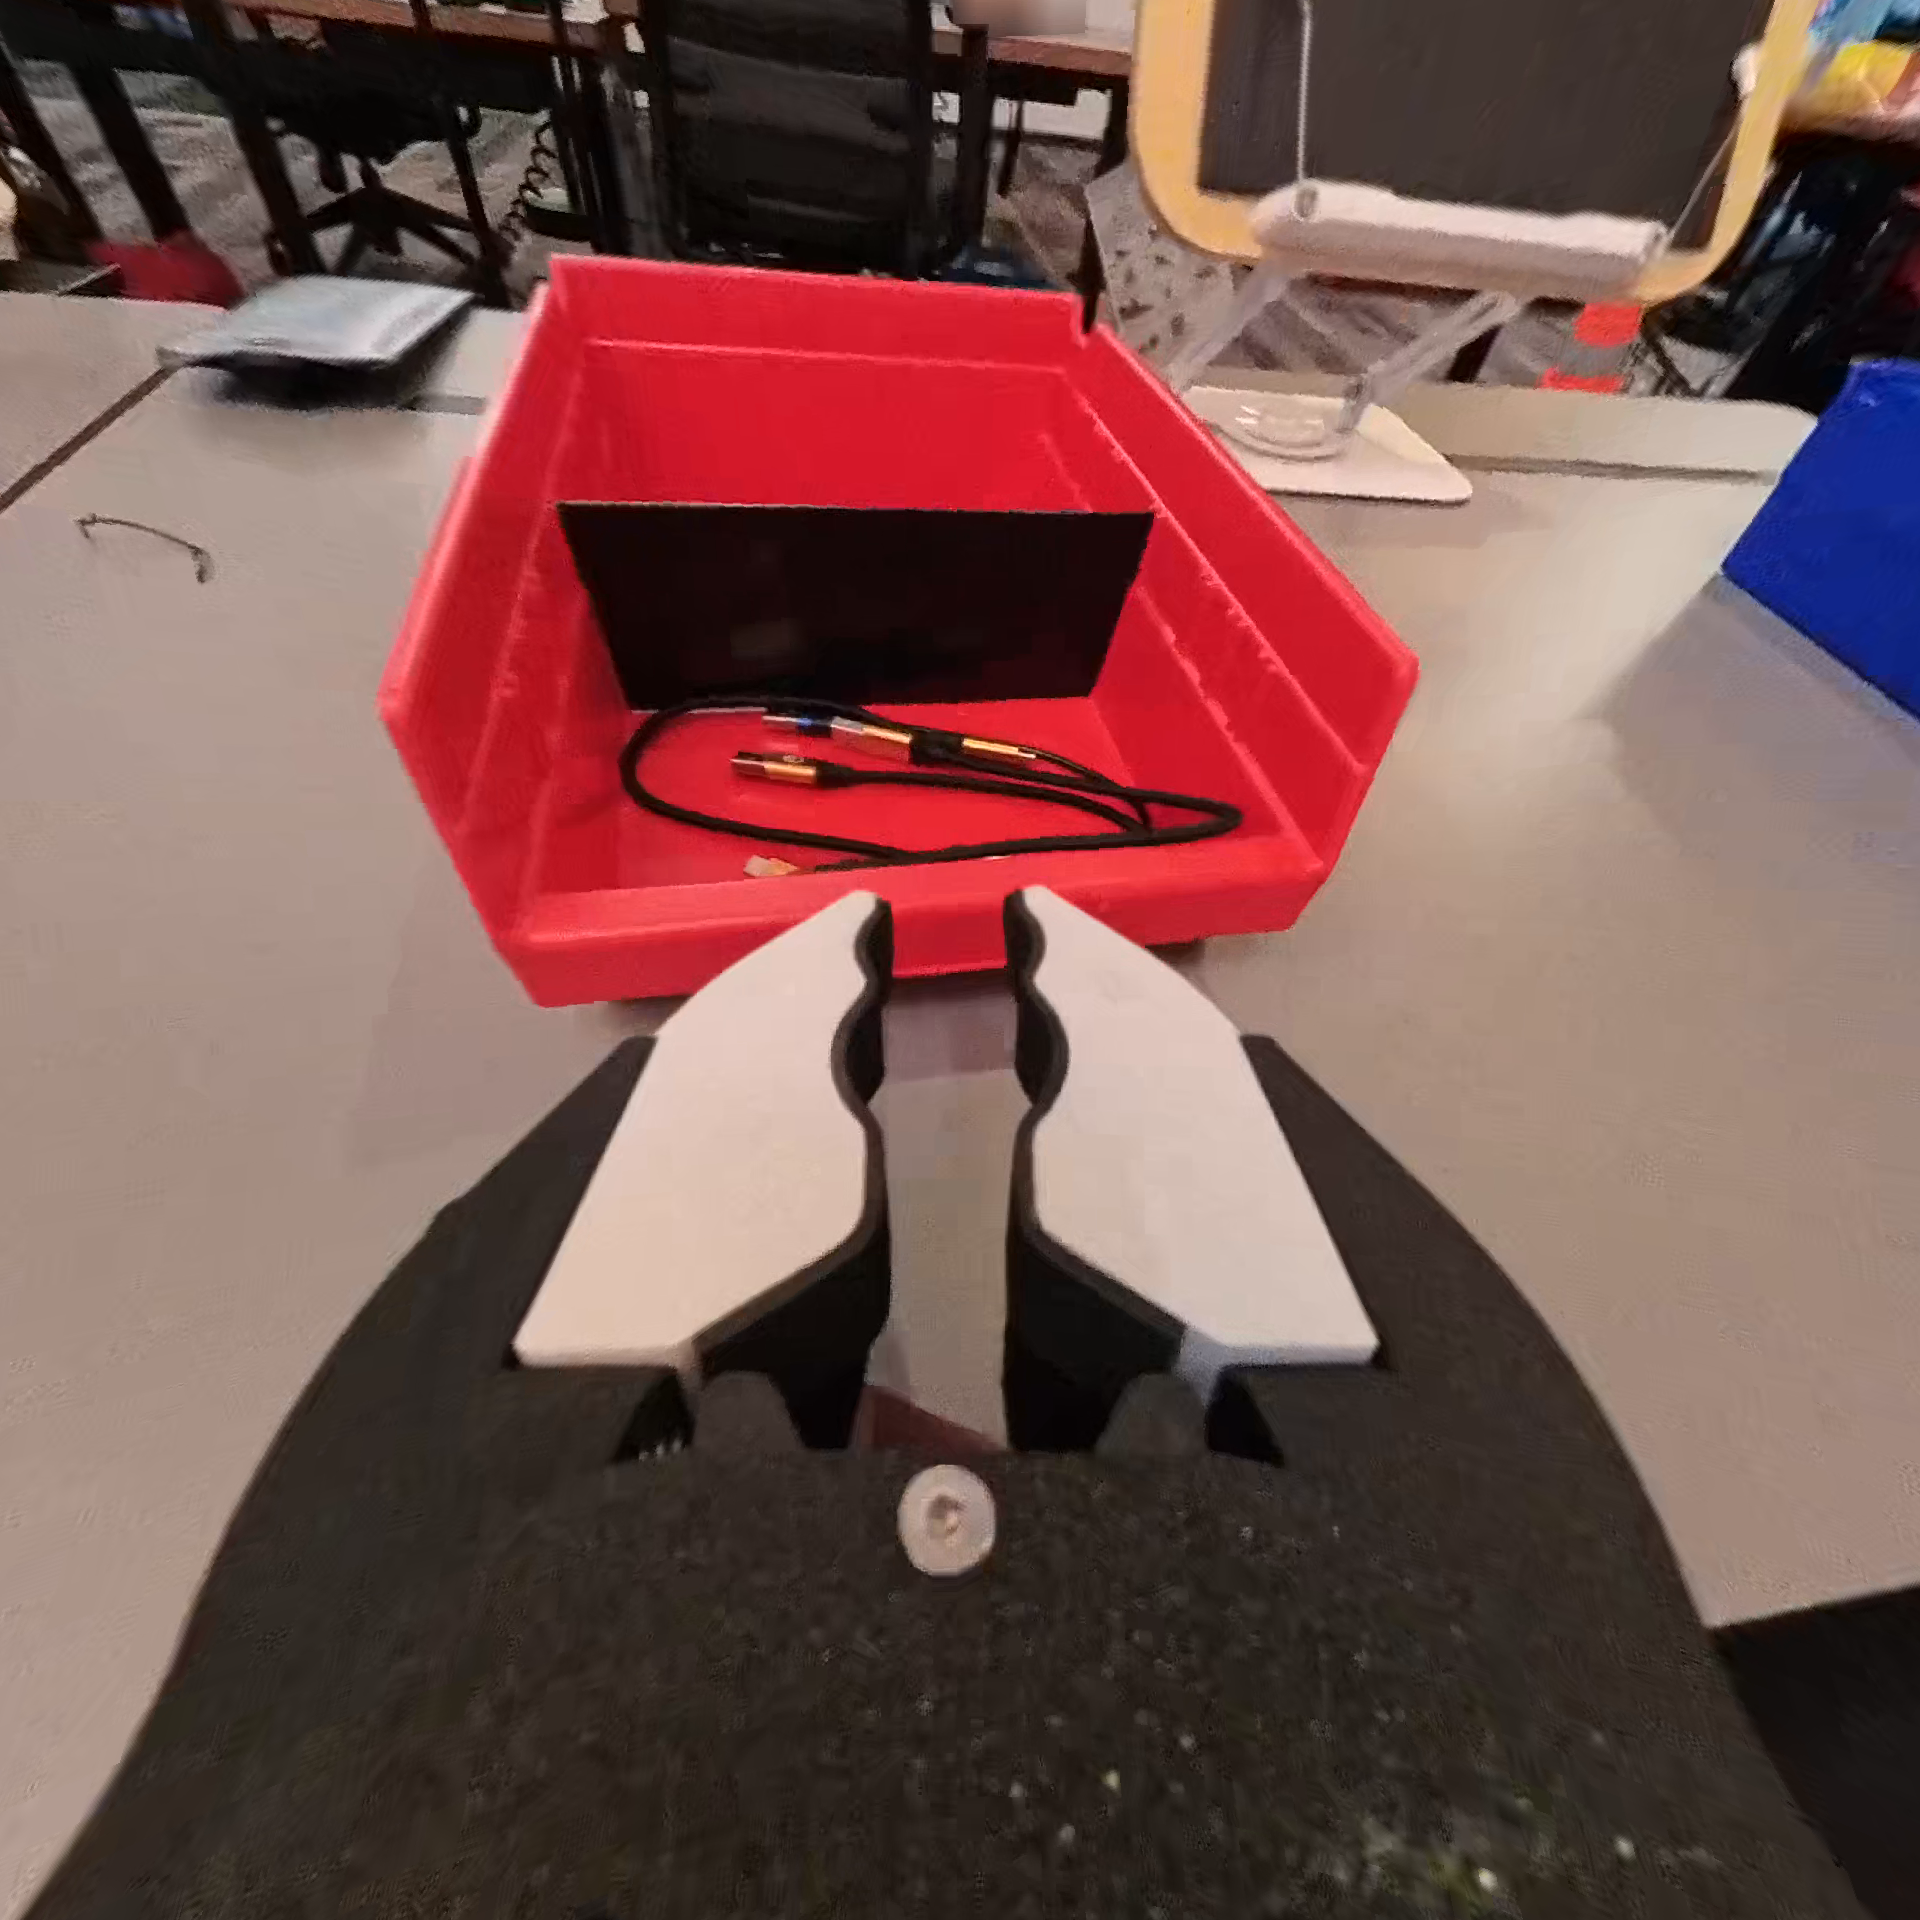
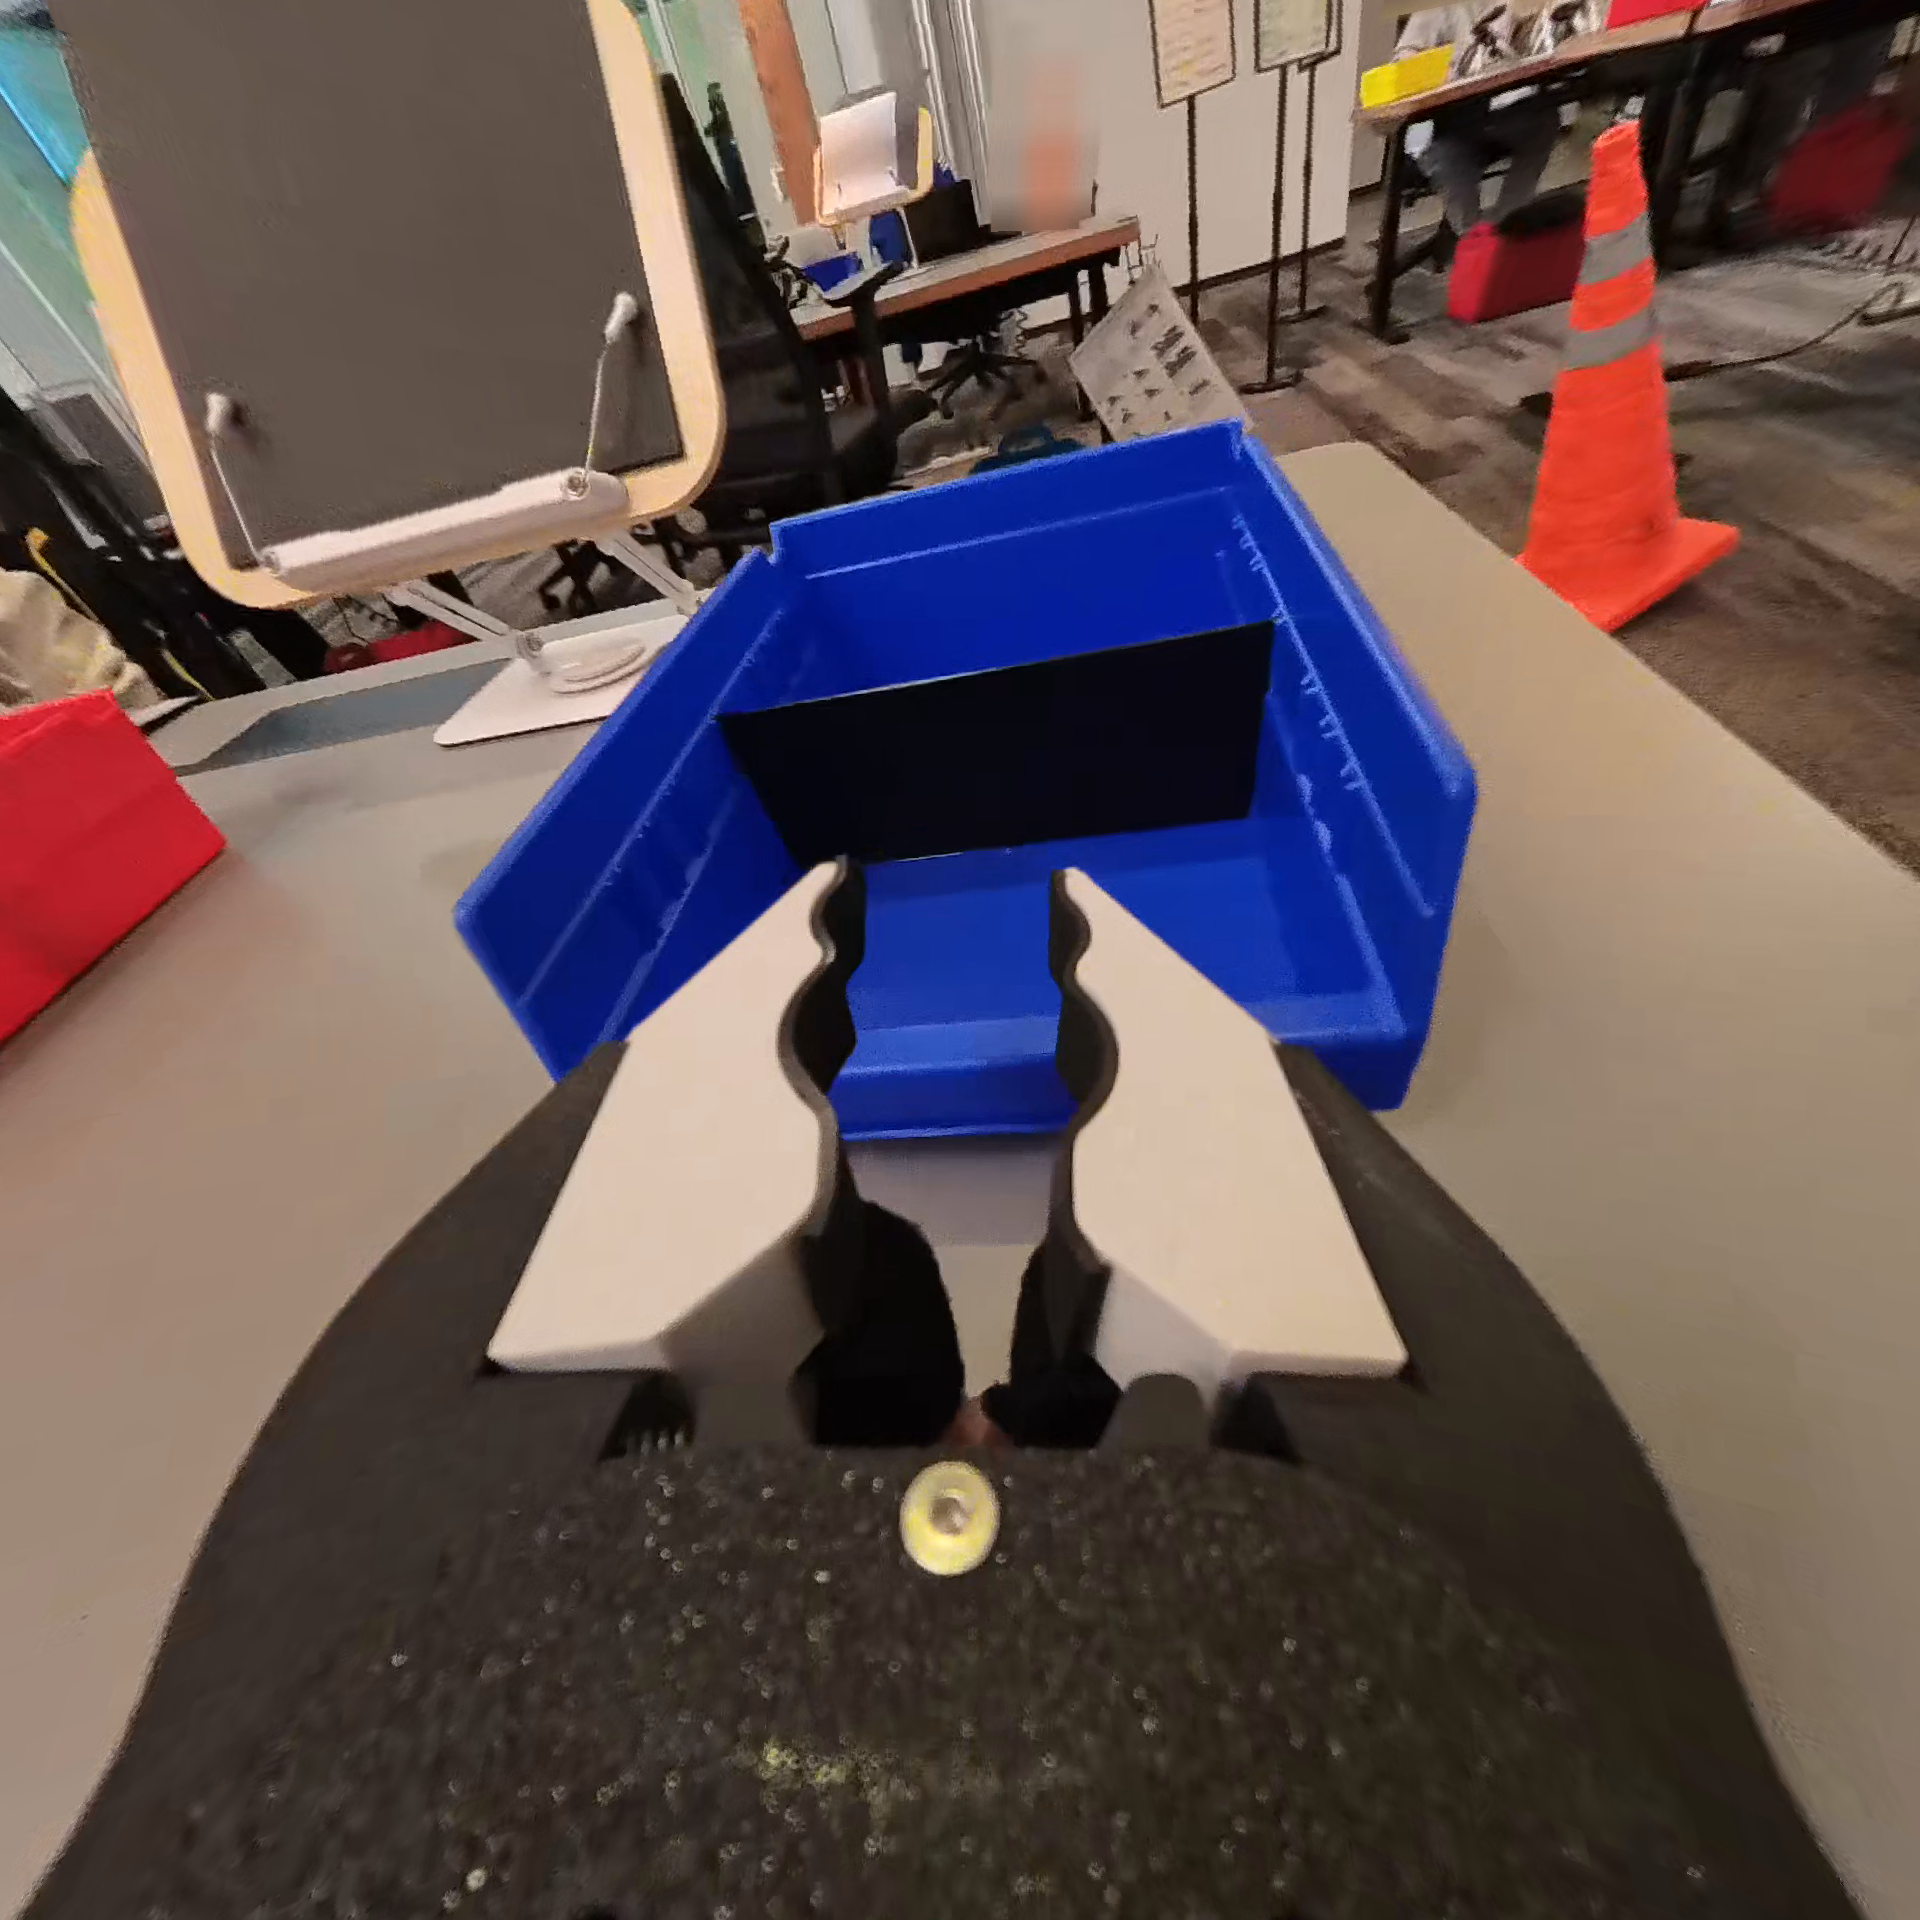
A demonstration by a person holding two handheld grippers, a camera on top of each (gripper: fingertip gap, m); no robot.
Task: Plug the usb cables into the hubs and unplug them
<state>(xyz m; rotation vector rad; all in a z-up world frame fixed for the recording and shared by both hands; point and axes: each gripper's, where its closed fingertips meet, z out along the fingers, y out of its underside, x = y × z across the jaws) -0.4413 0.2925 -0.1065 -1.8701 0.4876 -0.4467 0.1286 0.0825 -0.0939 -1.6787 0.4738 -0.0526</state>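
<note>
Grey tabletop (image 1: 260, 935) is stretching under both of my grippers, with desks, office chairs and an orange cone (image 2: 1616, 416) sitting on the carpet behind it.

I am holding the left gripper (image 1: 948, 914) just short of the low front lip of a red bin (image 1: 914, 935), jaws parted by a narrow gap and gripping nothing. Black cables (image 1: 935, 790) with gold-coloured plugs are lying loose on the bin floor in the front compartment, before an upright black divider (image 1: 852, 603). A small bent wire (image 1: 145, 540) is lying on the table well off to the left.

I am hovering the right gripper (image 2: 951, 883) over the front lip of a blue bin (image 2: 1351, 810), jaws spread wider and also gripping nothing. Its own dark divider (image 2: 997, 758) is standing across the middle.

A framed dark board (image 2: 395, 260) on a white stand is leaning behind and between the two bins.
</note>
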